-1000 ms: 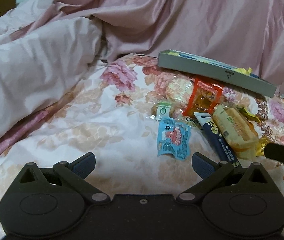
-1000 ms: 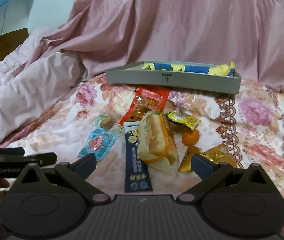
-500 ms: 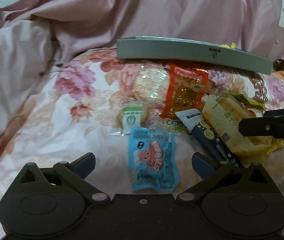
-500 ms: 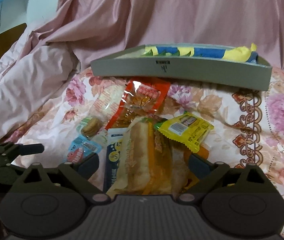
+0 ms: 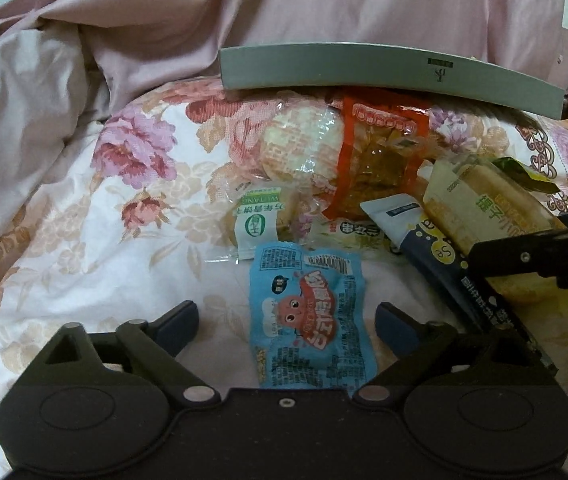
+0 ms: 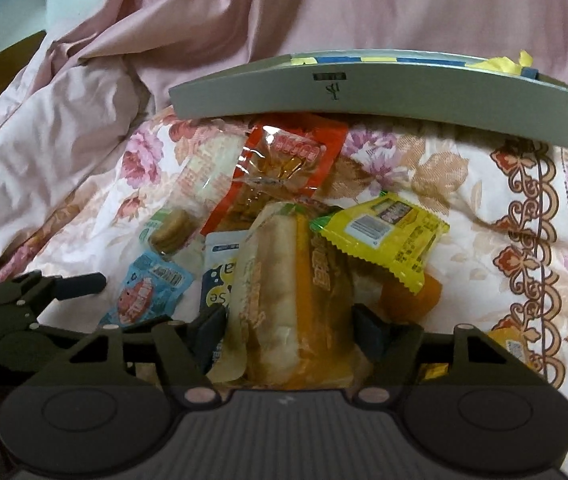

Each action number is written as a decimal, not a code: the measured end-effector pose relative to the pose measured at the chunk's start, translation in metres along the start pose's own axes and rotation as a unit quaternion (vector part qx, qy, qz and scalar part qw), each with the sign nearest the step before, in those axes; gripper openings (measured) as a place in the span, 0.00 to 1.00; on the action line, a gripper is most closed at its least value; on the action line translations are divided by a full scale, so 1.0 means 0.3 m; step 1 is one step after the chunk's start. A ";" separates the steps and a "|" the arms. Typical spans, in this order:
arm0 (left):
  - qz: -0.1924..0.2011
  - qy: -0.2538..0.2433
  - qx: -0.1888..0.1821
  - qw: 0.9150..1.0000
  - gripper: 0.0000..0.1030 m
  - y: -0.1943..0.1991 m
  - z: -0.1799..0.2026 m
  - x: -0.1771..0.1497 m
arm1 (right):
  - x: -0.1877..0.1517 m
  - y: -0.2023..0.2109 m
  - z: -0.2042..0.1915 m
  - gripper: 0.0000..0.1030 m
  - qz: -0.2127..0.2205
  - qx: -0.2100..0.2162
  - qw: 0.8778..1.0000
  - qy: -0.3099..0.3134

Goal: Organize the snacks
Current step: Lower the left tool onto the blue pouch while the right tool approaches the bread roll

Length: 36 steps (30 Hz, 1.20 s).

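1. Because the snacks lie loose in a heap on the floral bedspread (image 5: 84,248), both grippers are brought in low from the near side, with the shallow grey cardboard tray (image 5: 383,68) waiting just beyond the heap as the likely destination.
2. At the left, the left gripper (image 5: 285,318) is held with its jaws spread wide on either side of the flat light-blue cartoon-printed sachet (image 5: 307,316); nothing is gripped, and the sachet is judged to be straddled for a pick.
3. Just behind the sachet, one green-and-white wrapped biscuit pack (image 5: 258,220) and one clear-wrapped pale round cake (image 5: 303,148) are seen, resting where they fell.
4. Toward the middle, one red-orange transparent pouch (image 6: 280,176) is lying partly under the tray's front wall, and one dark-blue and white stick pack (image 5: 451,264) is pinned beneath the bread.
5. Further right, the right gripper (image 6: 285,326) is set around the long clear-wrapped bread roll with orange filling (image 6: 291,292); the pads sit against or very near its sides, but whether they are clenched cannot be told.
6. At the far right, one yellow crimped foil packet (image 6: 387,236) is propped on an orange piece (image 6: 419,294), whose nature cannot be told.
7. Counted in all: two grippers, one tray, and at least eight separate snacks outside it.
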<state>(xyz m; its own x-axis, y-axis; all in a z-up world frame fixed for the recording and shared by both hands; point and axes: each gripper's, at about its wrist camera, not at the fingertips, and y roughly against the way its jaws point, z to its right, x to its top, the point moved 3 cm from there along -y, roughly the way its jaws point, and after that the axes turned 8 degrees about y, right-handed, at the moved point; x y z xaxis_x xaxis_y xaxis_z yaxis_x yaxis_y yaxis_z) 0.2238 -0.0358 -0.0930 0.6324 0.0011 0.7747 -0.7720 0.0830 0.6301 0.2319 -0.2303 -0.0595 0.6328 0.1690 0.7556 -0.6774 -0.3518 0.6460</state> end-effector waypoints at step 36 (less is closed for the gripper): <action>0.006 -0.010 -0.024 1.000 0.55 0.034 0.015 -0.017 | -0.038 0.015 -0.155 0.57 0.023 -0.047 0.986 0.158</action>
<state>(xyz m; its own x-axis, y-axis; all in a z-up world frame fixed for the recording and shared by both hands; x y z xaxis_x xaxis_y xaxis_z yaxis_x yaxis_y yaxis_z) 0.2124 -0.0394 -0.0902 0.6212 -0.0175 0.7835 -0.7754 0.1308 0.6177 0.2042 -0.1911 -0.0602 0.4627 0.4391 0.7701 -0.7436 -0.2808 0.6068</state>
